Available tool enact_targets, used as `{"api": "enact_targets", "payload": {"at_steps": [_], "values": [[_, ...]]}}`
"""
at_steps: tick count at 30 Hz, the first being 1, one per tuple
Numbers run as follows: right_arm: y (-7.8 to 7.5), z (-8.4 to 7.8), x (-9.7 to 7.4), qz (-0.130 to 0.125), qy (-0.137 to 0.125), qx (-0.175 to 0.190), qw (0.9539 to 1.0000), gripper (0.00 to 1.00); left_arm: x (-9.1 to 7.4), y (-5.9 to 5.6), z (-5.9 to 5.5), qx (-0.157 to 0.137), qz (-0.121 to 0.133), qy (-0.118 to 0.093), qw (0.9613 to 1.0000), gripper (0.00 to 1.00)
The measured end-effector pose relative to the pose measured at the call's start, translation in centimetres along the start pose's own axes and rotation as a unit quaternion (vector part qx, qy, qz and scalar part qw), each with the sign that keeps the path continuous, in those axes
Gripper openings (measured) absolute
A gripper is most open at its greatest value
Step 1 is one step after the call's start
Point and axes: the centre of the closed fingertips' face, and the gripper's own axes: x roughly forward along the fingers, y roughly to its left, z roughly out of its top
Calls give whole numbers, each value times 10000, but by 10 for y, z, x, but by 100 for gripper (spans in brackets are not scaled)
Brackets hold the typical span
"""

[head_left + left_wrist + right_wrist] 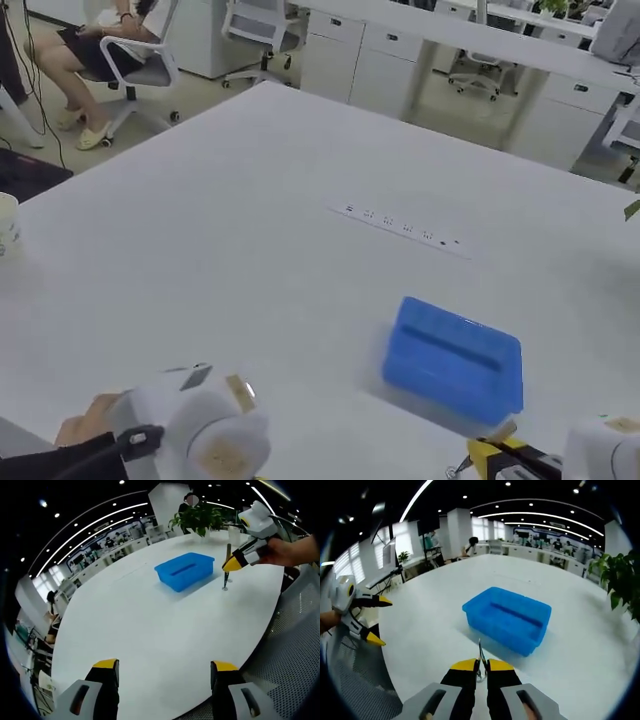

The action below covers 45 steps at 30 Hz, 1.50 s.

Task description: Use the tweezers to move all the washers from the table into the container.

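Note:
A blue rectangular container (455, 360) stands on the white table (250, 220), with nothing visible inside it in the right gripper view (507, 616). My right gripper (481, 665) is shut on thin metal tweezers (480, 654) just short of the container's near side. In the left gripper view the tweezers (226, 570) hang point-down from the right gripper (239, 560), the tip at the tabletop beside the container (185, 570). My left gripper (165, 666) stands wide open over bare table, well away from the container. It also appears at the left of the right gripper view (367, 620).
A recessed socket strip (400, 225) lies beyond the container. A paper cup (8, 225) stands at the table's left edge. Office chairs and a seated person (95, 40) are past the far corner. A potted plant (620, 580) stands to the right. The near table edge is close below both grippers.

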Motion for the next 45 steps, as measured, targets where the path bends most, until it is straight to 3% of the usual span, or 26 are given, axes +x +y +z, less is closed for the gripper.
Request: {"api": "enact_targets", "payload": {"at_steps": [9,12,17,30,41,45], "values": [[5,3,0,-8,-32,-15,10000,3,-1,2,1,4,65,-40,10000,76],[4,-3,2,-68,84,-193,9998,3,-2,2,2,13,58,-50,10000,76],[2,-2,-1,-75,-36,-61,9999,3,-2,1,3,23,49,-67,10000,75],[2,-1,1,-35,144,-71,9999,1,-2,0,4,68,21,-113,9999,75],[0,23,-8,73,-7,-79,9999,1,0,-5,3,231,-57,-49,9997,74],[-2,35,-12,107,-64,-142,9998,1,0,-2,3,166,-24,-40,9999,74]]}}
